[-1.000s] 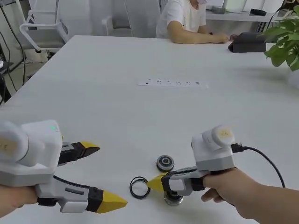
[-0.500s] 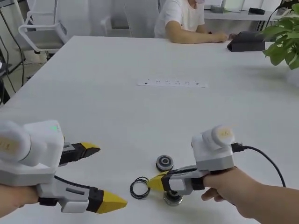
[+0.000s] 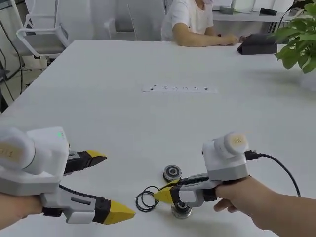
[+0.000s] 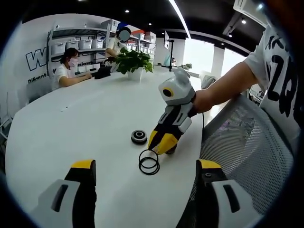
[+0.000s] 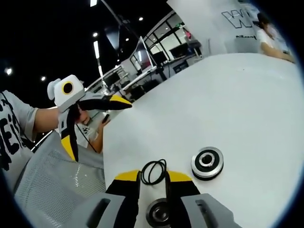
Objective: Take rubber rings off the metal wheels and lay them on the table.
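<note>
Two thin black rubber rings point(image 3: 145, 200) point(image 4: 148, 164) point(image 5: 142, 172) lie overlapped on the white table point(image 3: 148, 128). My right gripper point(image 3: 162, 195) point(image 4: 159, 145) point(image 5: 153, 176) has its jaws nearly together, pinching the upper ring at its near edge. Under that gripper stands a bare metal wheel point(image 3: 181, 210) point(image 5: 159, 213). A second wheel point(image 3: 172, 172) point(image 4: 139, 137) point(image 5: 207, 162), still wearing a black ring, lies flat just beyond. My left gripper point(image 3: 111, 186) point(image 4: 146, 165) hovers open to the left of the rings, nothing between its jaws.
A white power strip point(image 3: 178, 89) lies mid-table. A person point(image 3: 192, 22) sits at the far edge beside a black pouch point(image 3: 259, 47). A green plant point(image 3: 298, 47) stands at the far right. A cable point(image 3: 281, 168) trails from my right gripper.
My right gripper has edged slightly left, and one loop of the rings now lifts toward its tips. The left gripper has held its place; the camera shifted a little.
</note>
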Motion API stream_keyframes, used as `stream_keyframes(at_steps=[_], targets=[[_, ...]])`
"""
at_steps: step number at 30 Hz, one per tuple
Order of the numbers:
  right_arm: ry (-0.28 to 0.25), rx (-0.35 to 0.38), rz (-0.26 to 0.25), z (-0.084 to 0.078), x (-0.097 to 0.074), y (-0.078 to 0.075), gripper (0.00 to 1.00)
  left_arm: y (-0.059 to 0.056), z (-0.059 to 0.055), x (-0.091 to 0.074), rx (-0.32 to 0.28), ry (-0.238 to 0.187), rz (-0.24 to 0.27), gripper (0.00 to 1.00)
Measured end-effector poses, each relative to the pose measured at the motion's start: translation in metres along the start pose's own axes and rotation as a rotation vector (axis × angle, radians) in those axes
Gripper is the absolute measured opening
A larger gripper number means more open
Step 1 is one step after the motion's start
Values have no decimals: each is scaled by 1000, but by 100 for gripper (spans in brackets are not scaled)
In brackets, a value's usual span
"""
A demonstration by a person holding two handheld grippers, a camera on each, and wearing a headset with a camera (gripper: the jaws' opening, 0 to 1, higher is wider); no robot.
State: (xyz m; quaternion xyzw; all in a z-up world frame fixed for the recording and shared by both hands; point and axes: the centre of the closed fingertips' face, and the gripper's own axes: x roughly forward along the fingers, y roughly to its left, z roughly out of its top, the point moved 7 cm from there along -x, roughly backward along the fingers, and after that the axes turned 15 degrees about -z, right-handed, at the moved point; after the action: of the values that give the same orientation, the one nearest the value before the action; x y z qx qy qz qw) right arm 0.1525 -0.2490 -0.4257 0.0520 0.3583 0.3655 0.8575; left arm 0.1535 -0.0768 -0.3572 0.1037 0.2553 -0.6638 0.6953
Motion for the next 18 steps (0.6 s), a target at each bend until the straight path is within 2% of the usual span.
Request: stream_keyframes(at_steps=[8, 18], targets=[[-17, -53, -4, 3, -1, 2, 32, 0, -1, 0, -1, 5, 1, 84], [-69, -86, -4, 13, -10, 2, 35, 2, 2, 2, 1, 5, 1, 84]])
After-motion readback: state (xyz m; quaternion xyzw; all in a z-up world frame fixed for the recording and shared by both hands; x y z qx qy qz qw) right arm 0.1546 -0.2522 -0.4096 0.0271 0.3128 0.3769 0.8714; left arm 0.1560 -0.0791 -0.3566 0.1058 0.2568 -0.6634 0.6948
